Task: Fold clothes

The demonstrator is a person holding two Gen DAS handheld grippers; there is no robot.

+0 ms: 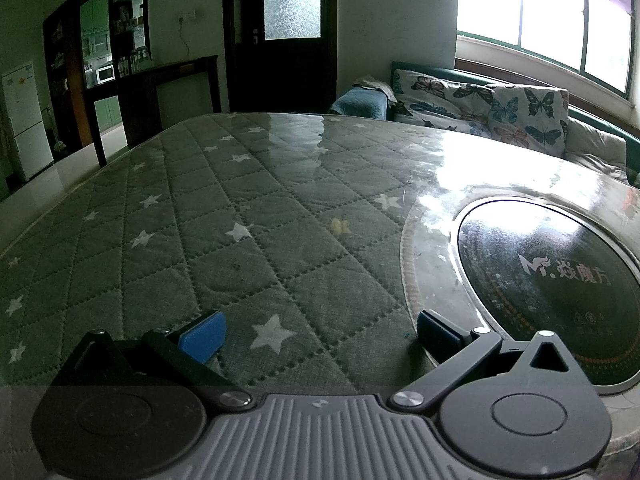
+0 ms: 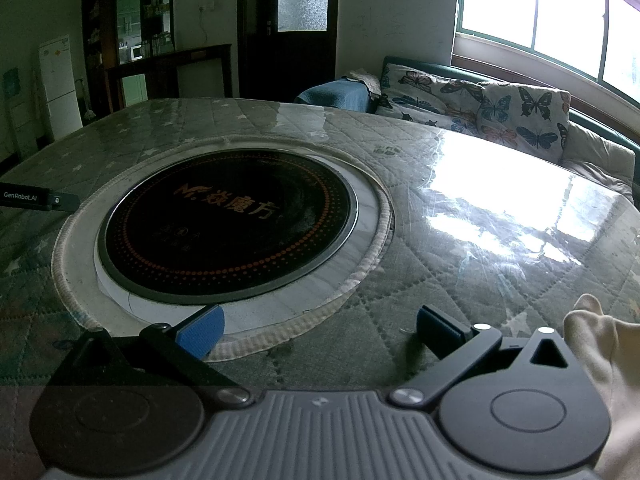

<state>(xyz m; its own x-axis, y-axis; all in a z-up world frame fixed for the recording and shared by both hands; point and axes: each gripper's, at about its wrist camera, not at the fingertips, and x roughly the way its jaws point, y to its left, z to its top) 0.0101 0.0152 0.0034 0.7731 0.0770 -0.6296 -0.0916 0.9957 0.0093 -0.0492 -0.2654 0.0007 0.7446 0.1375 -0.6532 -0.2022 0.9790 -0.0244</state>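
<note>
With its blue pads spread wide and nothing between them, the left tool (image 1: 318, 330) hovers low over the quilted, star-printed cover of the surface (image 1: 224, 216), just to the left of the round black cooktop (image 1: 556, 292) set into that surface. The cooktop's pale ring and white lettering fill the lower right of the left wrist view, close beside the tool's right finger.

Over on the other side, the right tool (image 2: 318, 330) is spread just as wide, gripping nothing, and it sits at the near edge of the same cooktop (image 2: 228, 224), its left pad (image 2: 202, 330) overlapping the padded rim around the ring. At the far left of that view, left of the cooktop, a dark bar marked "GenRobot.AI" (image 2: 38, 199) pokes in over the cover.

And the clothing: a cream-coloured piece of fabric (image 2: 604, 364) lies bunched at the lower right edge of the right wrist view, to the right of the cooktop and just beside the right tool's body; whether it touches the tool cannot be told.

Beyond the cooktop, a sofa with butterfly cushions (image 2: 476, 104) runs under a bright window (image 2: 540, 8), whose glare washes over the clear sheet covering the surface.
</note>
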